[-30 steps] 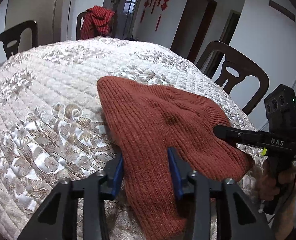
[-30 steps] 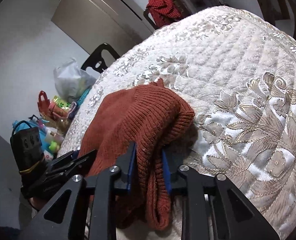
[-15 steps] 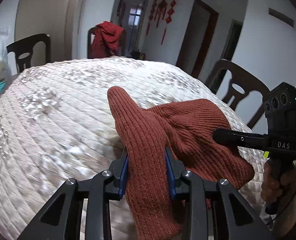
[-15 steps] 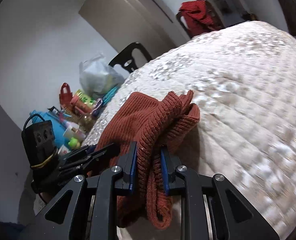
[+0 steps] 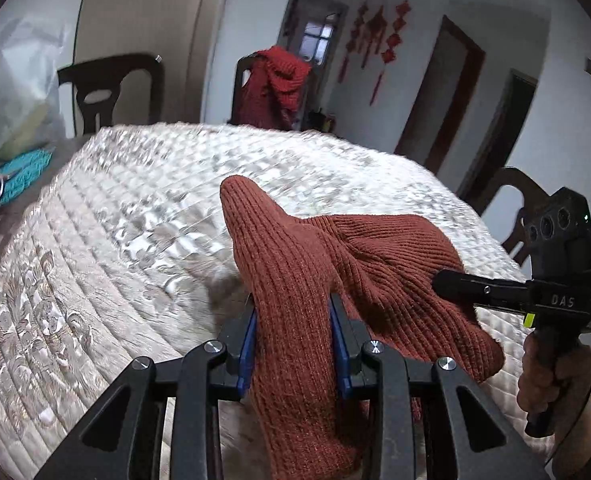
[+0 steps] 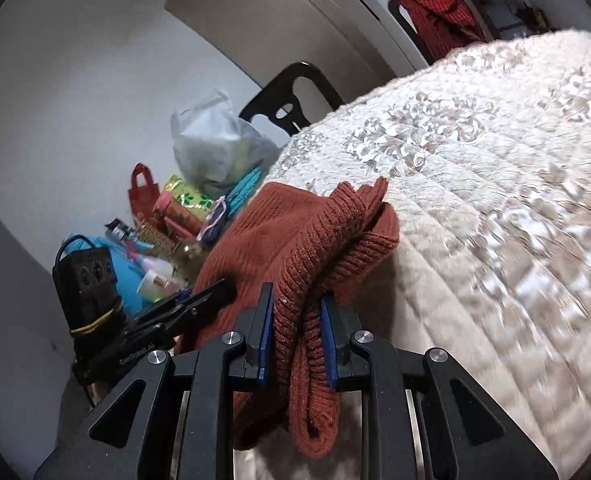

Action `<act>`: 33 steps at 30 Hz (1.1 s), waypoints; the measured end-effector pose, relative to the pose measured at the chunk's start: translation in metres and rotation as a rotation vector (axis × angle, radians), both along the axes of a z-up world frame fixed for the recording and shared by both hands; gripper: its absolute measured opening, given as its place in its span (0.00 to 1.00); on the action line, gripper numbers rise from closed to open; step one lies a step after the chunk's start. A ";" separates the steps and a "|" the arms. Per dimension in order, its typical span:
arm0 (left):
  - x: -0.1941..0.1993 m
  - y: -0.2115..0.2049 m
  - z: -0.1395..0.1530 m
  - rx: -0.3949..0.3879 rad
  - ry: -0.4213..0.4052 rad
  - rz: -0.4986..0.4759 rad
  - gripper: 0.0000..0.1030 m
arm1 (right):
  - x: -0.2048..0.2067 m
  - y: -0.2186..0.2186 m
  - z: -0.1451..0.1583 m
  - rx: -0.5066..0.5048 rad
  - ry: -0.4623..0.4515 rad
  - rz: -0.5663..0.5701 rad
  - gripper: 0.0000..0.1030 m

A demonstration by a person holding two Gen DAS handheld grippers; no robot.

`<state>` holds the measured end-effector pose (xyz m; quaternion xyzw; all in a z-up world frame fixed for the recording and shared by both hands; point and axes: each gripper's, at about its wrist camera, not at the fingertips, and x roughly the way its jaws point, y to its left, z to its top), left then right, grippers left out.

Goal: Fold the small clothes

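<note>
- Left wrist view: we hold the rust knit garment [image 5: 295, 300] raised above the quilted table [image 5: 115, 240], left gripper [image 5: 293, 332] clamped on it.
- Right gripper [image 6: 295, 312] likewise pinches a bunched edge.
- Judged step: mid-fold; next, we lay it flat on the table.

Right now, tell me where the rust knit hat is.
The rust knit hat is clamped between the left hand-held gripper and right hand-held gripper, lifted over the near edge of the quilted table cover.

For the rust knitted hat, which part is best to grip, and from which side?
Grip the near hem of the rust knitted hat from the table's near edge, as the left tongs and right tongs do: the doubled ribbed edge gives thick hold.
</note>
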<state>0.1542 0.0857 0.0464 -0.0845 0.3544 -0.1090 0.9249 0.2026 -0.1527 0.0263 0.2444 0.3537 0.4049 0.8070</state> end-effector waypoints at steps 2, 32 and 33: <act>0.011 0.004 -0.016 0.011 0.047 0.018 0.34 | 0.017 0.005 -0.017 -0.027 0.052 -0.010 0.22; -0.063 -0.009 -0.028 0.077 -0.012 0.103 0.37 | -0.050 0.031 -0.002 -0.423 -0.187 -0.022 0.29; -0.062 -0.012 -0.031 0.092 0.005 0.104 0.36 | -0.054 0.035 -0.006 -0.447 -0.190 -0.015 0.27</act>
